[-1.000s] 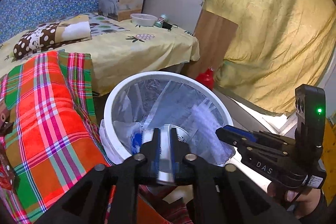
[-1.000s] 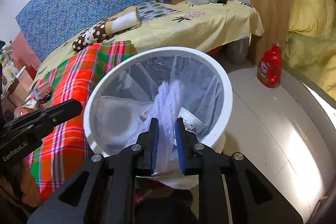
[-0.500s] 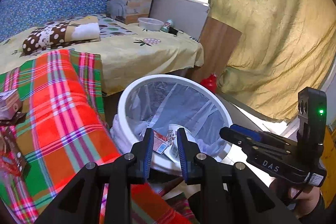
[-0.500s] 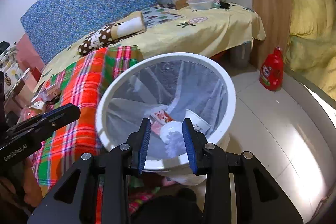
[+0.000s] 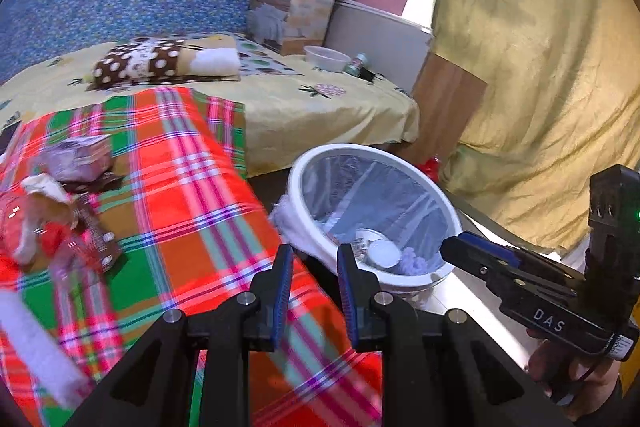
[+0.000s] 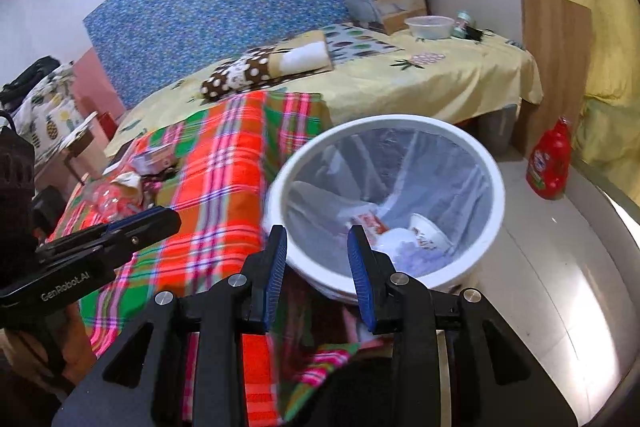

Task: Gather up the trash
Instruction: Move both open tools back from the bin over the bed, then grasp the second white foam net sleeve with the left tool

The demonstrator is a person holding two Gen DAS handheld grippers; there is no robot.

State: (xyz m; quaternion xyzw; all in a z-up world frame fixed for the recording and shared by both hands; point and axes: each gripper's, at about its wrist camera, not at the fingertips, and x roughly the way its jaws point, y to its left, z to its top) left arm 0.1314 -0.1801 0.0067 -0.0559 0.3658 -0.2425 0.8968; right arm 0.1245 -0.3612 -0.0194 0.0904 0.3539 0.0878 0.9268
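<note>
In the left wrist view, the left gripper (image 5: 313, 273) is held with its blue-padded jaws parted and nothing between them, above the edge of a plaid blanket (image 5: 180, 195). A white trash bin (image 5: 412, 277) lined with a clear bag is seen just beyond the fingertips, on the floor beside the bed. A paper cup (image 5: 382, 251) and crumpled plastic are seen lying inside it. A pile of wrappers (image 5: 56, 211) is spread on the blanket at the left. The right gripper (image 5: 460, 251) is seen at the right, near the bin rim.

In the right wrist view, the right gripper (image 6: 317, 253) is shown spread apart and empty over the near rim of the trash bin (image 6: 496, 203). The paper cup (image 6: 428, 231) and a red-and-white wrapper (image 6: 370, 221) are seen at the bin's bottom. A red detergent bottle (image 6: 548, 163) is stood on the floor beyond. The pile of wrappers (image 6: 120, 187) is seen on the plaid blanket (image 6: 224, 179), behind the left gripper (image 6: 160, 223).
</note>
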